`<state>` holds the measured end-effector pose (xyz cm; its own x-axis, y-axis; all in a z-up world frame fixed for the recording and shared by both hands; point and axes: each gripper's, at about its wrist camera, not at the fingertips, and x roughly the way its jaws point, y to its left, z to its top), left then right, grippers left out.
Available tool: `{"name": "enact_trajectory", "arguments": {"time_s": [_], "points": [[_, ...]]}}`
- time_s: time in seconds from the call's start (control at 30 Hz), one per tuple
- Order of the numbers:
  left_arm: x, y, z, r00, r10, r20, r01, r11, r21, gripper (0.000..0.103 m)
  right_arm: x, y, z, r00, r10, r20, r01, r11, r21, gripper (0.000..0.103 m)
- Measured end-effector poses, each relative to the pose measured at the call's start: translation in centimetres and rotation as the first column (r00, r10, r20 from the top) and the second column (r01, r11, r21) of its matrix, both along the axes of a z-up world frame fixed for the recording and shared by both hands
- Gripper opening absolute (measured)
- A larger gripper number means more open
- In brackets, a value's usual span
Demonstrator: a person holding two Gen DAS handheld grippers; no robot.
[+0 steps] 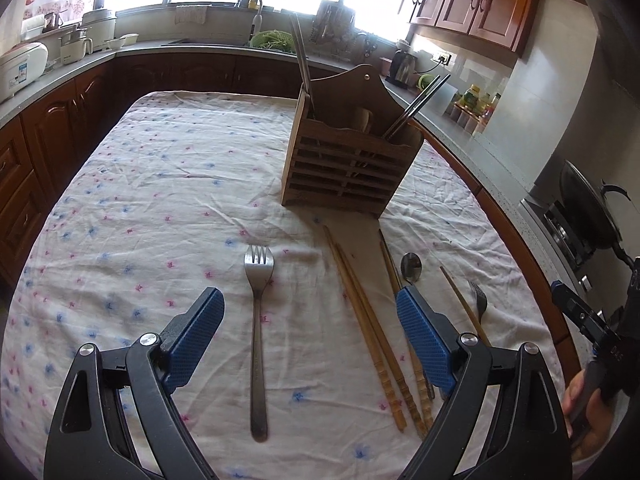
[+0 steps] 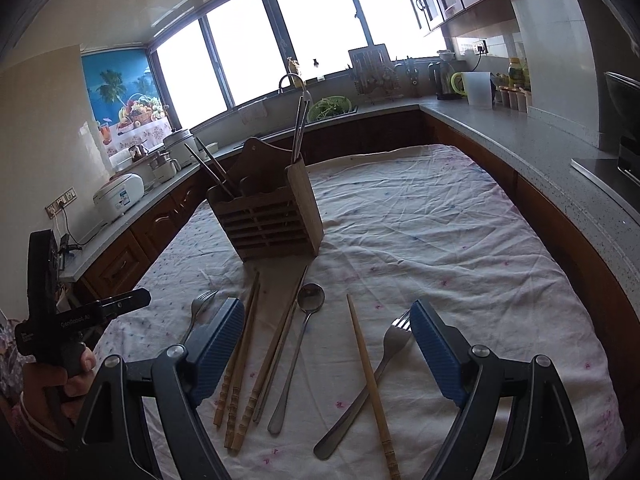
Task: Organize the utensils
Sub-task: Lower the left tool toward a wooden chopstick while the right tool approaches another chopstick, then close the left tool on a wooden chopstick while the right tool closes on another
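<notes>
A wooden slatted utensil holder (image 1: 348,160) (image 2: 268,216) stands on the cloth-covered table and holds chopsticks and a wooden spoon. My left gripper (image 1: 310,300) is open above a steel fork (image 1: 258,320) and a pair of bamboo chopsticks (image 1: 368,328). My right gripper (image 2: 326,312) is open above a steel spoon (image 2: 298,344), a single bamboo chopstick (image 2: 370,376), a second fork (image 2: 368,380) and more chopsticks (image 2: 240,360). The spoon bowl (image 1: 411,266) and the second fork (image 1: 480,300) also show in the left wrist view. Both grippers hold nothing.
The table wears a wrinkled floral cloth (image 1: 160,184) (image 2: 440,240). Kitchen counters (image 2: 520,140) ring it, with a rice cooker (image 1: 20,68), a kettle (image 2: 444,80) and a wok on a stove (image 1: 592,208). The other gripper shows at each view's edge (image 1: 580,312) (image 2: 80,312).
</notes>
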<state>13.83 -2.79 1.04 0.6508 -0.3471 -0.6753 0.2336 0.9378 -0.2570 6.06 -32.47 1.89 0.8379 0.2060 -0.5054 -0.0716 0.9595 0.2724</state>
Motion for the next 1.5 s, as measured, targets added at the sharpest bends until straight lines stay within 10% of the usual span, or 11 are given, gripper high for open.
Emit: {"name": "enact_trajectory", "arguments": {"time_s": [1.23,1.5], "points": [[8.7,-8.6,-7.3,0.96,-0.131,-0.248,0.178,0.968,0.177,0.026,6.8,-1.3,-5.2,0.974,0.022,-0.226,-0.031,0.999,-0.033,0.045],[9.3,-9.8,-7.4,0.941,-0.232,-0.249,0.293,0.924,0.246,0.012,8.3,-0.8,-6.3,0.963,0.05,-0.266,-0.062,0.997,-0.036,0.04]]}}
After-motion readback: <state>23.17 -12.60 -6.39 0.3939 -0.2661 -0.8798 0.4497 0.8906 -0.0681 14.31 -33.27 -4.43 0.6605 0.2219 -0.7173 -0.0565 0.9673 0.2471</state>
